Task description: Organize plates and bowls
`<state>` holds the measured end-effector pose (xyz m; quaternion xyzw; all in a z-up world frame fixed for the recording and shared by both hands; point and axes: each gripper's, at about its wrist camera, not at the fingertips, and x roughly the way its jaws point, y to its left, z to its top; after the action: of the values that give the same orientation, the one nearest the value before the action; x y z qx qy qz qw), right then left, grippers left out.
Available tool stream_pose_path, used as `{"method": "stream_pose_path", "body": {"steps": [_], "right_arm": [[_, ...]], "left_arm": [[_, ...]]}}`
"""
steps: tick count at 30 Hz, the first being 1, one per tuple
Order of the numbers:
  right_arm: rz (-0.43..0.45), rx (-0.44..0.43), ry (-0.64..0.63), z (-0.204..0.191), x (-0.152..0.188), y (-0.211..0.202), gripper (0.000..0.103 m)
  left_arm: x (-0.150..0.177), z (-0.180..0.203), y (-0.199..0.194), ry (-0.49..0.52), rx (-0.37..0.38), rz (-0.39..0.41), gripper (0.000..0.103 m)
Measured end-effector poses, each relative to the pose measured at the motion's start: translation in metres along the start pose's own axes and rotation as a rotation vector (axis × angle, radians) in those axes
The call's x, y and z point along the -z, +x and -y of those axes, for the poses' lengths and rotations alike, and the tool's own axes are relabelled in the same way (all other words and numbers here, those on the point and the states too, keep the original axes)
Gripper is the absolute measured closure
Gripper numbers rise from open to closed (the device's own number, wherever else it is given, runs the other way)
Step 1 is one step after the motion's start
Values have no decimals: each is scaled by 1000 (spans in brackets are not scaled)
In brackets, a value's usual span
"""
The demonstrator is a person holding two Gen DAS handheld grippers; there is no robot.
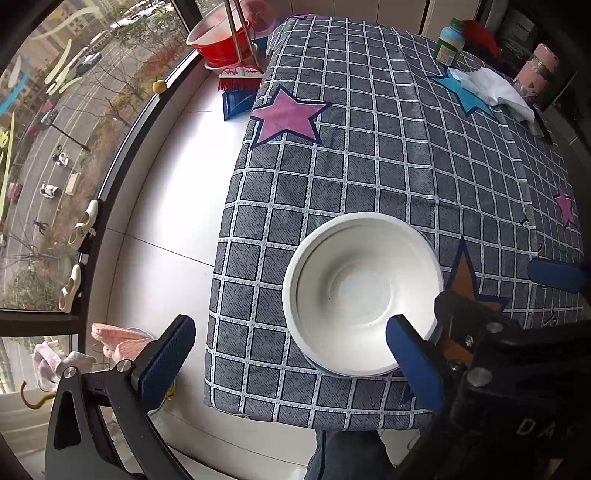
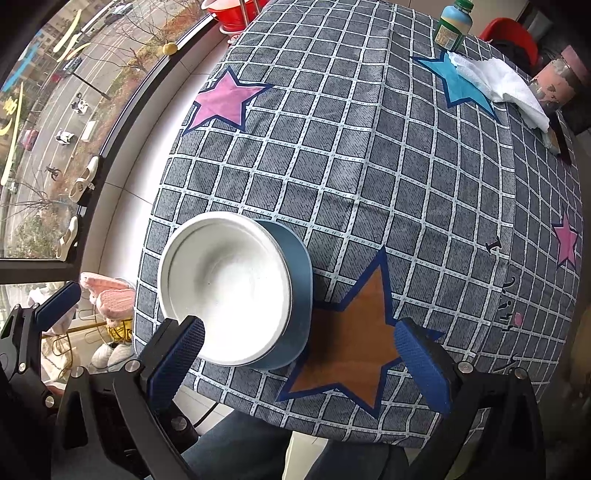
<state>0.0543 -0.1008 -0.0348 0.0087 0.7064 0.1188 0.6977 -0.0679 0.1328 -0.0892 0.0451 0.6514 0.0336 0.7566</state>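
A white bowl (image 1: 364, 291) (image 2: 225, 288) is nested inside a blue bowl (image 2: 299, 288) near the front left corner of the table with the checked star-patterned cloth (image 1: 388, 166) (image 2: 351, 166). The blue bowl shows only as a thin rim in the left wrist view (image 1: 317, 365). My left gripper (image 1: 291, 354) is open and empty, above the table's front left edge, its right finger over the white bowl's rim. My right gripper (image 2: 306, 354) is open and empty, above the orange star (image 2: 351, 339), its left finger at the white bowl's near rim.
A green-capped bottle (image 1: 448, 40) (image 2: 452, 26), a white cloth (image 1: 495, 88) (image 2: 506, 85) and a pink cylinder (image 1: 537, 70) (image 2: 557, 81) stand at the table's far right. A red basin and a broom (image 1: 236, 48) are on the white floor (image 1: 177, 177) by the window. My leg is below the table's front edge.
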Motion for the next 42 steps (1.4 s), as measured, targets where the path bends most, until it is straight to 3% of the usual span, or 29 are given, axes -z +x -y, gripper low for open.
{"method": "stream_pose_path", "body": {"steps": [42], "right_arm": [[-17,-3,-7,1,-2,4,0]], "left_arm": [[-1,-2,4,12,-10,-18,0]]}}
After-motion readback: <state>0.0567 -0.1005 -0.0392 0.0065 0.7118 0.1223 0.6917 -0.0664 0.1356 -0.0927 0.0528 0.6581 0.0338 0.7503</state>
